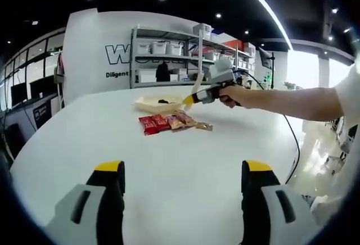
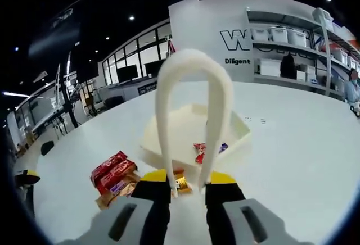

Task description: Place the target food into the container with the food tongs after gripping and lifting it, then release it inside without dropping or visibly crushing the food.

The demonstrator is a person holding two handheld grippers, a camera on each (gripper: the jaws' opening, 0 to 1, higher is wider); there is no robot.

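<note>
Scanning left to right: right gripper view, across the white table (image 2: pixel 304 144).
Far left: left gripper (image 2: pixel 25 180), just a yellow tip at the edge, well apart from the food.
Left of centre: red snack packets (image 2: pixel 114 170) lie in a loose pile with a brownish wrapper at its near end; long axes run diagonally, away and to the right.
Centre: right gripper (image 2: pixel 188 191) clamps the food tongs (image 2: pixel 191 104) by both arms; the loop end points away from the camera.
Tongs' state: tips narrow, closed on a small gold-wrapped candy (image 2: pixel 181 182), or at least touching it; lift-off cannot be judged.
Beyond the tips: container (image 2: pixel 163 135), a shallow cream tray already holding a red and a blue wrapper.
Key relation: tray lies straight ahead of the tong tips, just beyond the candy.
Nearer hand: right.
Left gripper view: left gripper (image 1: pixel 183 191) stands wide apart and empty above bare table.
</note>
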